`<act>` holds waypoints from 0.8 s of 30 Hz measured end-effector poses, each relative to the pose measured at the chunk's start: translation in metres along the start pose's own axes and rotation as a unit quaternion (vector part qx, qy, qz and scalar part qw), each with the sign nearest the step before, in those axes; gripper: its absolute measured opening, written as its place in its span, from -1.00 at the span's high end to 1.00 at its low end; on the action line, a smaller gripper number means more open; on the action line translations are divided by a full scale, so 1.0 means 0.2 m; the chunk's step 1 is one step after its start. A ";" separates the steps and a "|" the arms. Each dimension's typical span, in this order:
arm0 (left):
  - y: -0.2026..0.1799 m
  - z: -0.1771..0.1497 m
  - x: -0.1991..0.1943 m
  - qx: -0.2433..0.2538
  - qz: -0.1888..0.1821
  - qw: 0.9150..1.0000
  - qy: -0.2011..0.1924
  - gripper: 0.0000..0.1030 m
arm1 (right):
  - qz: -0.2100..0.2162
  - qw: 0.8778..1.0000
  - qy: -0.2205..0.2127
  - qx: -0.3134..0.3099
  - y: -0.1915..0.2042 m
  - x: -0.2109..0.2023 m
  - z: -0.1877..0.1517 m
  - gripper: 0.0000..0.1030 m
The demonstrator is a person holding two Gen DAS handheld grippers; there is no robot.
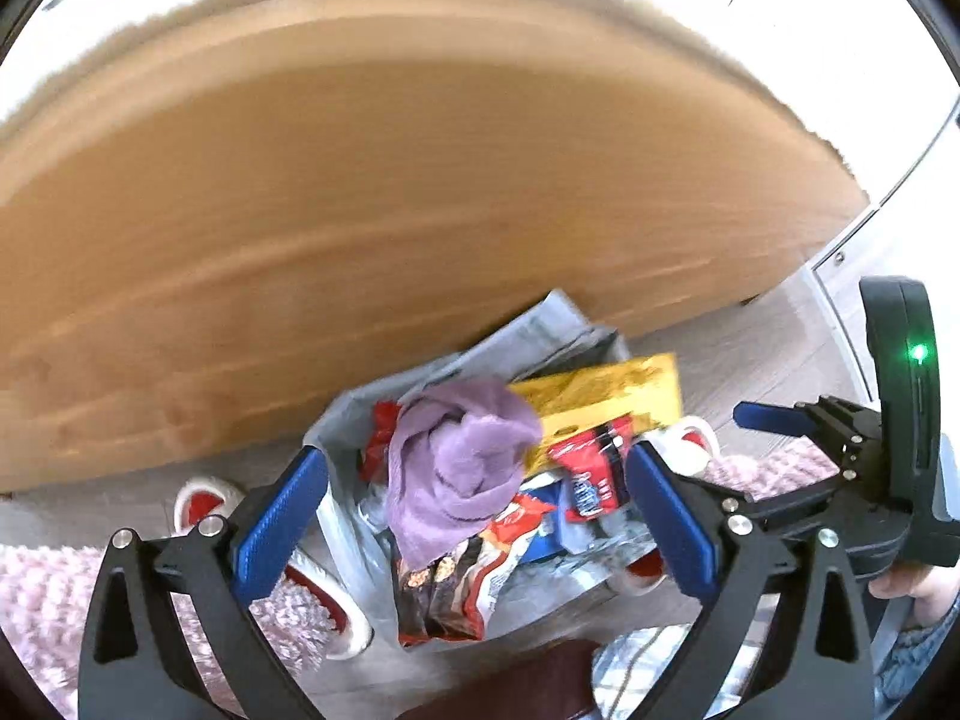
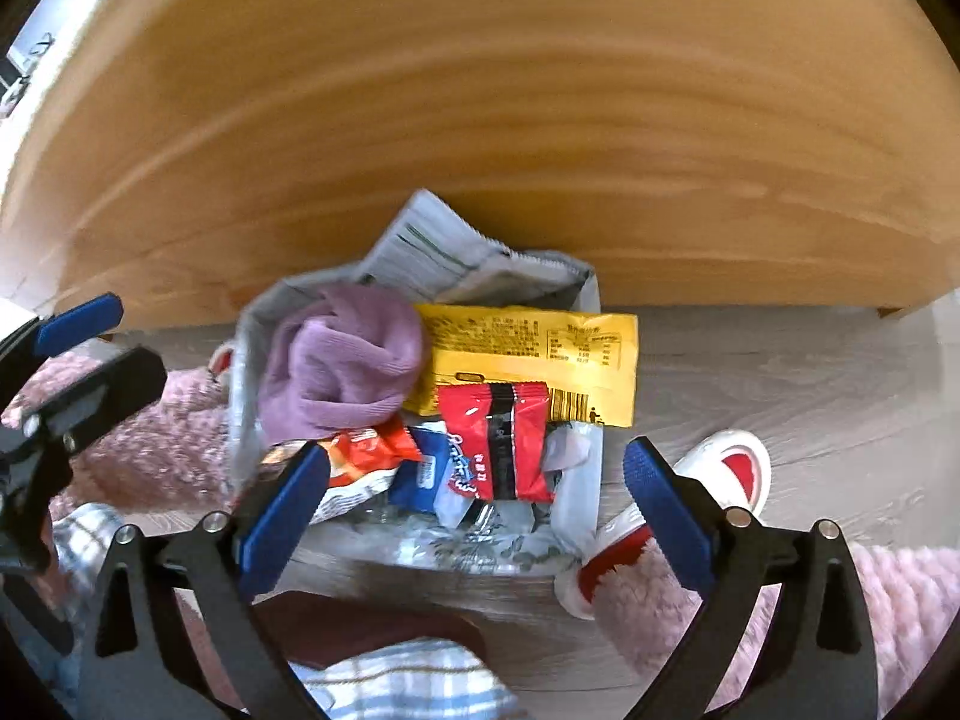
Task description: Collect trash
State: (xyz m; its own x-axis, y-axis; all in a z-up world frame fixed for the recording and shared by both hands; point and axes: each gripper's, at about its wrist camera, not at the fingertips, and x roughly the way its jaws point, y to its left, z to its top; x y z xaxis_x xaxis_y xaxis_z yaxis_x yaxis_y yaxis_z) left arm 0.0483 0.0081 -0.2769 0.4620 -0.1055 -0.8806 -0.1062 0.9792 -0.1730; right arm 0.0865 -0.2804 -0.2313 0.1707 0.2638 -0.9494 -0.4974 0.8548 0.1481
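A grey trash bag (image 1: 342, 414) (image 2: 243, 360) stands open on the floor against a wooden panel. Inside lie a crumpled purple cloth (image 1: 462, 462) (image 2: 348, 360), a yellow packet (image 1: 600, 402) (image 2: 540, 354), a red wrapper (image 1: 594, 468) (image 2: 498, 438), a blue wrapper (image 2: 429, 474) and an orange snack bag (image 1: 456, 576) (image 2: 366, 456). My left gripper (image 1: 477, 516) hangs open just above the bag, holding nothing. My right gripper (image 2: 474, 513) is open over the bag's near side, also holding nothing. Each gripper shows at the edge of the other's view, the right gripper (image 1: 774, 420) and the left gripper (image 2: 78, 318).
A wide wooden furniture panel (image 1: 420, 210) (image 2: 480, 120) rises right behind the bag. White and red slippers (image 1: 204, 504) (image 2: 732, 468) lie on either side, on a pink fluffy rug (image 1: 48, 600) (image 2: 888, 594). Grey wood floor (image 2: 780, 372) extends to the right. Plaid fabric (image 2: 408, 684) shows at the bottom.
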 end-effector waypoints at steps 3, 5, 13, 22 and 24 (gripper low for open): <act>-0.02 0.02 -0.10 0.006 -0.009 1.000 -0.025 -0.86 | 0.001 1.000 -0.024 -0.002 0.01 -0.11 -0.02 -0.83; -0.03 0.03 -0.18 0.008 -0.015 0.999 -0.038 -0.86 | 0.006 0.999 -0.040 -0.004 0.02 -0.18 -0.05 -0.83; -0.05 -0.01 -0.40 0.016 -0.031 0.997 -0.066 -0.86 | 0.025 0.997 -0.077 0.003 0.06 -0.40 -0.15 -0.85; -0.08 -0.04 -0.61 0.037 -0.043 0.993 -0.107 -0.86 | 0.005 0.993 -0.117 0.012 0.06 -0.66 -0.22 -0.85; -0.10 -0.05 -0.67 0.046 -0.045 0.991 -0.116 -0.86 | 0.000 0.992 -0.127 0.010 0.07 -0.72 -0.23 -0.85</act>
State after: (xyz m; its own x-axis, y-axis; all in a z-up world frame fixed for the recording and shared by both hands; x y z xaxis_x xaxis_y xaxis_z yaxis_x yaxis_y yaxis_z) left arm -0.0197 0.0010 -0.1601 0.6578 -0.1610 -0.7358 0.0209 0.9804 -0.1959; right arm 0.0157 -0.3274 -0.1051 0.3808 0.3649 -0.8496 -0.4809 0.8630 0.1551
